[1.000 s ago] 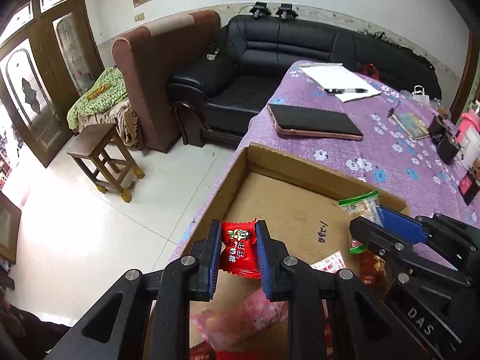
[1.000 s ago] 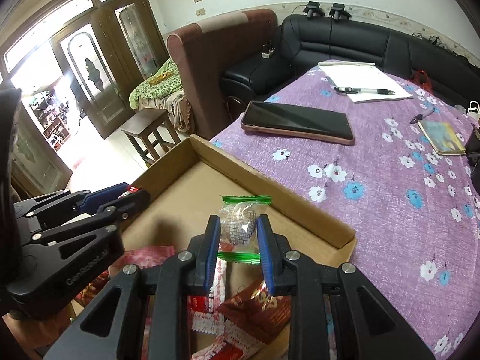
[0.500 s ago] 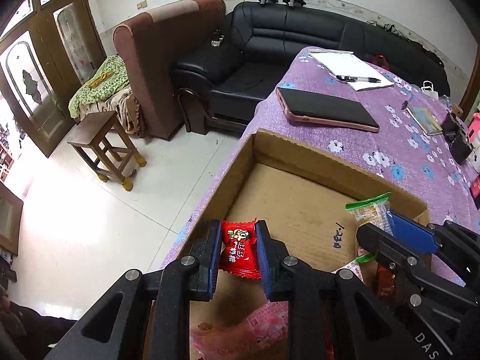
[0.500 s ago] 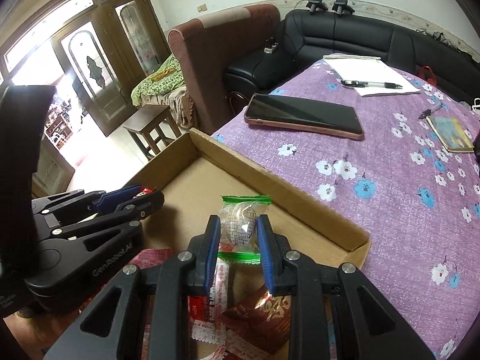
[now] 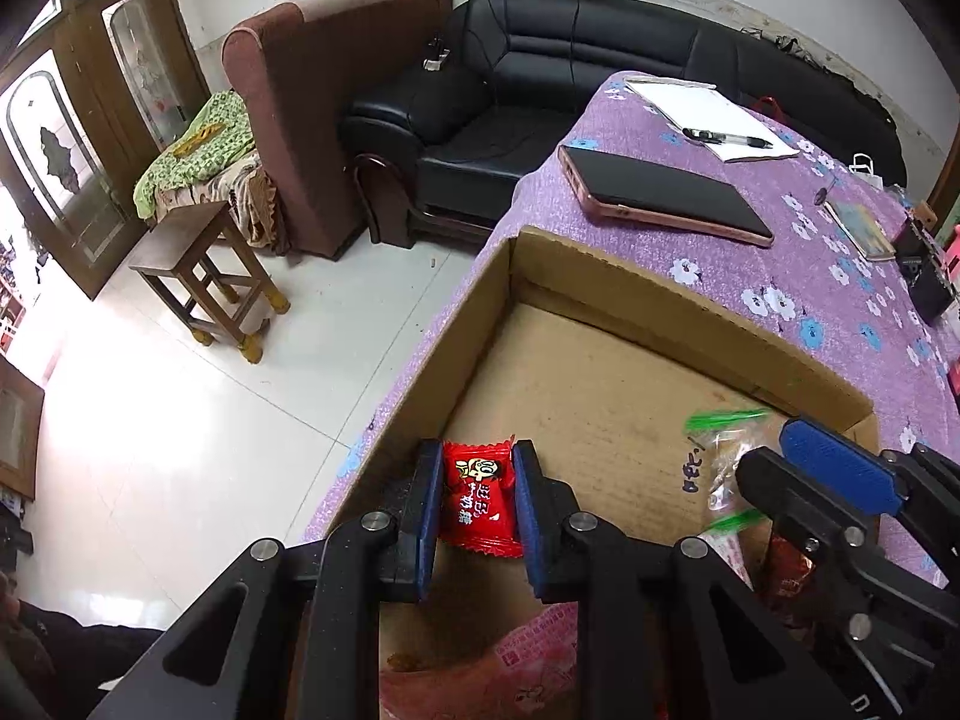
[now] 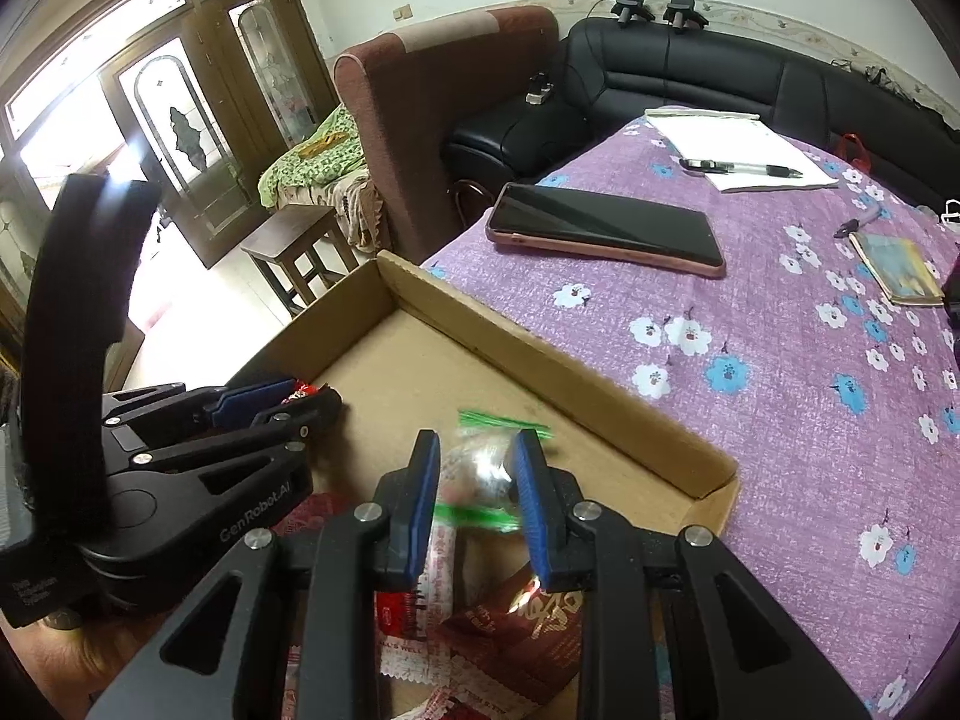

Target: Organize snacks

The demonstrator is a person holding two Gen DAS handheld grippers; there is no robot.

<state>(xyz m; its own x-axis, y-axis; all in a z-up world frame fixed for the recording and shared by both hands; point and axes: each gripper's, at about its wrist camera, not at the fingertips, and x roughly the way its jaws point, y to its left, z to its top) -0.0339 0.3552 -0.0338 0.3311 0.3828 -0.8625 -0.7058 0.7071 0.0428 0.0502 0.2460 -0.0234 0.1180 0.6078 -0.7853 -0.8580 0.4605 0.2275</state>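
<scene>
My left gripper (image 5: 471, 480) is shut on a red candy packet (image 5: 478, 501) above the near left part of a shallow cardboard box (image 5: 660, 306). My right gripper (image 6: 477, 468) holds a clear snack packet with green ends (image 6: 480, 471); its jaws look slightly wider and the packet is blurred. The right gripper (image 5: 804, 480) also shows in the left wrist view, and the left gripper (image 6: 300, 399) in the right wrist view. Several red and pink snack packets (image 6: 516, 630) lie in the box's near end.
The box sits on a purple flowered tablecloth (image 6: 810, 360) at the table's left edge. A phone in a pink case (image 6: 606, 231), a notepad with a pen (image 6: 744, 150) and a small book (image 6: 897, 264) lie beyond. A wooden stool (image 5: 204, 276) and sofas stand left.
Both grippers moved a little forward over the box. The right jaws have widened slightly, and the green-ended packet now looks blurred, as if moving.
</scene>
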